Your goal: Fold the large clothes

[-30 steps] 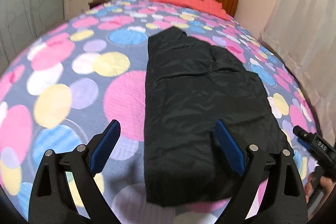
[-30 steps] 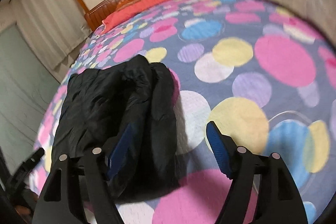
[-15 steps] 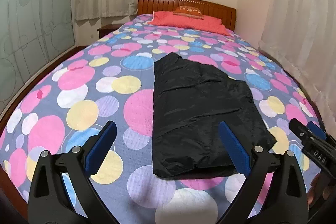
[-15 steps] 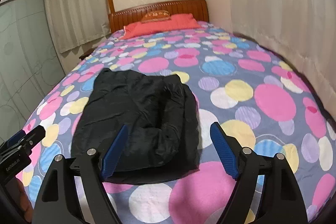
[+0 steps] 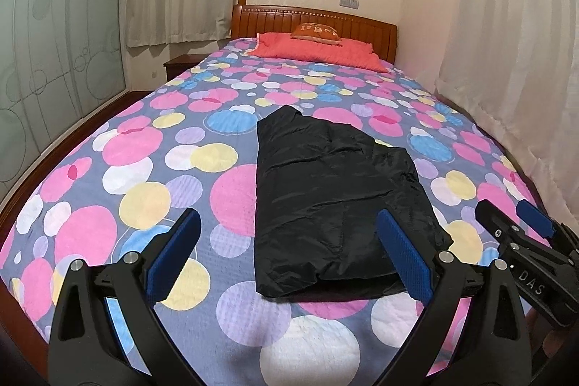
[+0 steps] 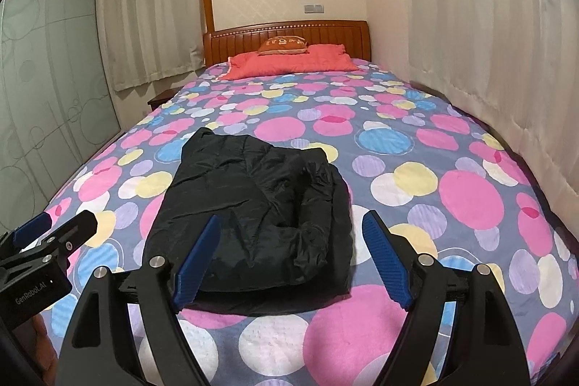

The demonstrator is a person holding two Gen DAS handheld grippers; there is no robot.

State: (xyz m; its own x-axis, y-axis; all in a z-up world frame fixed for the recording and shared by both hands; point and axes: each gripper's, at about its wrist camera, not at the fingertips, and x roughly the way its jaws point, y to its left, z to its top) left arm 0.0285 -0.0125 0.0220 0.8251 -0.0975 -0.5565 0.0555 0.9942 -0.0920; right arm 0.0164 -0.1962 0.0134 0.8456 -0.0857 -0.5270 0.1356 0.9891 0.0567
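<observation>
A black padded garment (image 5: 325, 205) lies folded in a rough rectangle on the dotted bedspread (image 5: 152, 201), near the foot of the bed. My left gripper (image 5: 288, 219) hovers above and short of its near edge, open, with nothing between the blue pads. In the right wrist view the garment (image 6: 260, 205) has a bulky, rumpled fold along its right side. My right gripper (image 6: 293, 219) hangs over its near edge, open and empty. Each gripper shows in the other's view: the right gripper (image 5: 514, 230) at the right edge, the left gripper (image 6: 54, 234) at the left edge.
A red pillow (image 5: 318, 49) with a small orange cushion (image 5: 318, 32) lies against the wooden headboard (image 5: 315, 18). Curtains (image 6: 470, 42) hang along the right side of the bed. A frosted sliding door (image 5: 54, 60) and a nightstand (image 5: 181, 64) stand to the left.
Both grippers have pulled back and risen away from the garment, so much more of the bed and room shows. The right gripper has rolled level. The garment stays folded on the bedspread.
</observation>
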